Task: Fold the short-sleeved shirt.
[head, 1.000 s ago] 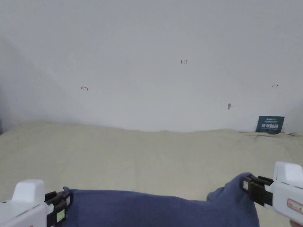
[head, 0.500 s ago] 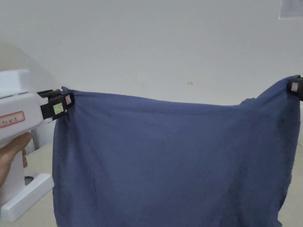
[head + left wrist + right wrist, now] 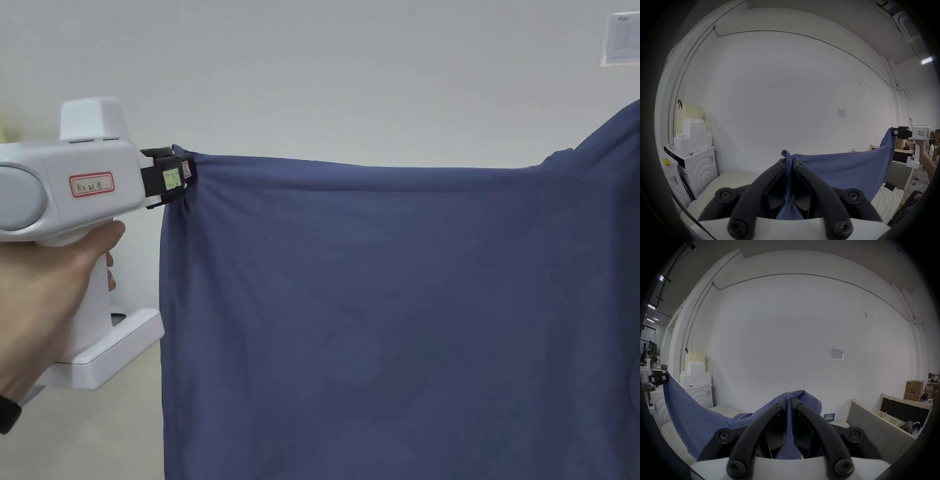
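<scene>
The soft blue shirt (image 3: 387, 312), screening the wall (image 3: 350, 75) at 12 o'clock, hangs between left gripper (image 3: 185, 171) and right gripper (image 3: 788, 400), both clamped on its fabric.

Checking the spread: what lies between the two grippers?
The blue shirt spans from the left gripper to the right gripper, hanging as one sheet, as the head view shows.

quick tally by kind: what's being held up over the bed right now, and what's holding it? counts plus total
Blue shirt: 1, hanging spread between the two grippers.
Grippers: 2, the left gripper and the right gripper, each with its jaws closed on a top corner of the shirt.
Hands: 1 counted, the left hand around its gripper's handle.
Total: 4.
</scene>
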